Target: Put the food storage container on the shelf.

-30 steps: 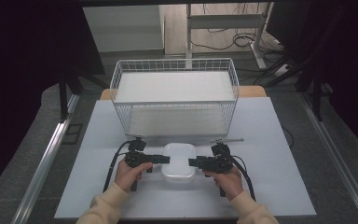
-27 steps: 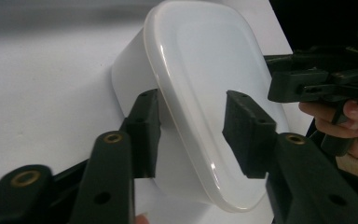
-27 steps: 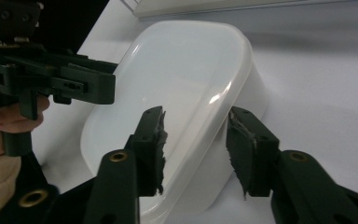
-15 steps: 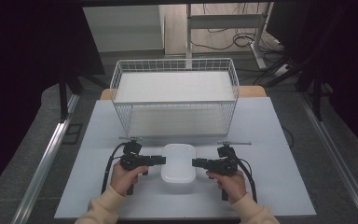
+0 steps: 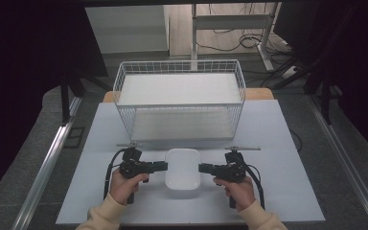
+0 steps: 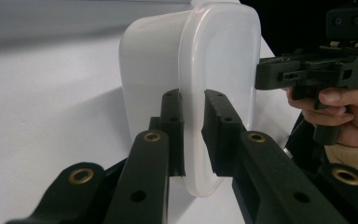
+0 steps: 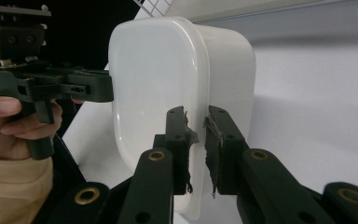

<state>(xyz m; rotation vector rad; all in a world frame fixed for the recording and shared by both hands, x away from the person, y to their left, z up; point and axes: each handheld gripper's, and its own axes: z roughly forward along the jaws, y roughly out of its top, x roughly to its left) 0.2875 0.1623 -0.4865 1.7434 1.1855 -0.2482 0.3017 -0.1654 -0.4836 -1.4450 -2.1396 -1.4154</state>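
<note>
2 tools grip one white plastic container [image 5: 183,167] near the front of the desk [image 5: 278,143]. The left tool [image 6: 193,123] has its jaws pinched narrow on the container's rim at its left edge, and the right tool [image 7: 197,135] is clamped on the rim at the opposite edge. Behind the container, apart from it, stands a white wire basket [image 5: 179,103] at the desk's middle.
</note>
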